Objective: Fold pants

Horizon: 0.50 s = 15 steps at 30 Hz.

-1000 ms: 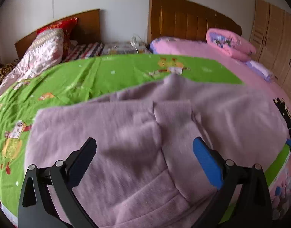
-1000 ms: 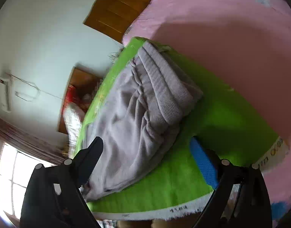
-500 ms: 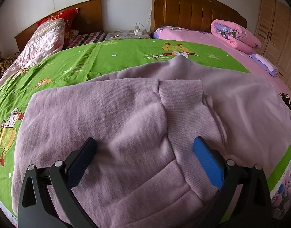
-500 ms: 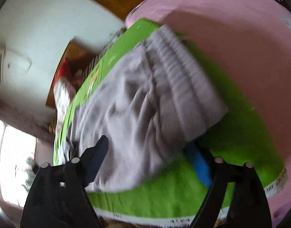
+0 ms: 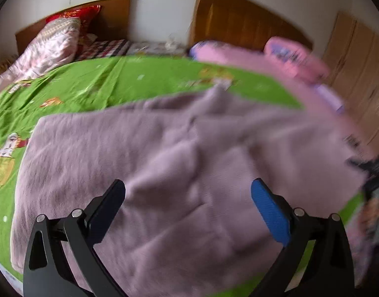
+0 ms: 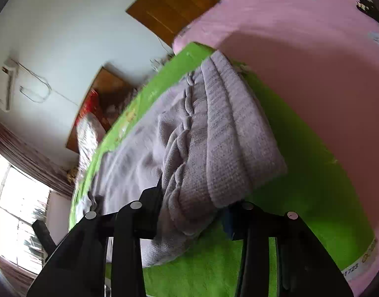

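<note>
Your right hand-held gripper (image 6: 193,211) has just been closing and clamps the ribbed waistband of the lilac pants (image 6: 214,133), low centre, ready to fold. Your left hand-held gripper (image 5: 188,208) hovers released above them on the green sheet (image 5: 115,79).

Your left gripper (image 5: 188,194) is a black frame with two angled fingers, each built from flat linkage bars with triangular cut-outs near the base. Small round silver screws sit at the pivots, two on each side. One finger carries a bright blue textured pad (image 5: 268,210), while the other pad looks dark navy, almost black in shadow. Your right gripper (image 6: 193,205) has the same black linkage bars and the same round silver screws at the pivots; only a sliver of its blue pad (image 6: 229,225) shows, the other being plain black.
</note>
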{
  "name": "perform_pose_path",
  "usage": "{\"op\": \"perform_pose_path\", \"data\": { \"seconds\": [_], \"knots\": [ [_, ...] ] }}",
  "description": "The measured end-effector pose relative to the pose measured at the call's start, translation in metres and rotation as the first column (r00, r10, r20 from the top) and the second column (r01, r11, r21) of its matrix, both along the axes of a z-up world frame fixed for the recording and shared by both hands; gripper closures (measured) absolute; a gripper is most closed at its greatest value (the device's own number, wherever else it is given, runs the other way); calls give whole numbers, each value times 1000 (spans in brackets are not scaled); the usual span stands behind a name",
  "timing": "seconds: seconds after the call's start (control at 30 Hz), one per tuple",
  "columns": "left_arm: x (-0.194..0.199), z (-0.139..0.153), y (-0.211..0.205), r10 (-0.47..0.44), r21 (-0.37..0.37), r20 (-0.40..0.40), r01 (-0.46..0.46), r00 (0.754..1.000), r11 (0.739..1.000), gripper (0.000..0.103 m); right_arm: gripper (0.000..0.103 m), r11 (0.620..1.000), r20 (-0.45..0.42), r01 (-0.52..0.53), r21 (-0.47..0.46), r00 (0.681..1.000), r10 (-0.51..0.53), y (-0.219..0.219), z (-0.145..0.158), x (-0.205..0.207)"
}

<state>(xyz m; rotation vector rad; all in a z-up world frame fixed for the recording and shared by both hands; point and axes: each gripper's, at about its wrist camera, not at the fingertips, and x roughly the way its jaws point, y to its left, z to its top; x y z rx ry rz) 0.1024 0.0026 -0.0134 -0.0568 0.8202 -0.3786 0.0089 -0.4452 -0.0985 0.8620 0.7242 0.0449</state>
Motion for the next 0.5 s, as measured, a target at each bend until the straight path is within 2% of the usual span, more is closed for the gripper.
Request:
{"op": "perform_pose_path", "data": {
  "seconds": [0.07,0.13,0.17,0.27,0.3,0.37,0.5],
  "knots": [
    [-2,19,-5,-10,3,49,10,999,1000,2,65,1000,29,20,11,999,-20,0,2,-2],
    [2,23,-14,-23,38,59,20,998,999,2,65,998,59,46,49,997,-49,-1,5,-4],
    [7,18,-21,-31,62,37,29,999,998,2,65,996,74,59,64,995,-63,-2,6,-6],
    [31,-28,-48,-38,221,-138,68,990,973,1,66,987,131,99,128,985,-116,-8,8,-13],
    [28,-33,-52,-48,244,-75,65,996,968,1,66,981,146,117,156,979,-140,-11,9,-17],
    [28,-34,-51,-48,235,-73,64,996,970,1,67,974,161,135,181,973,-164,-11,13,-23],
    [30,-33,-48,-68,232,-79,85,995,969,1,67,976,165,161,147,969,-184,-5,21,-26]
  ]
}}
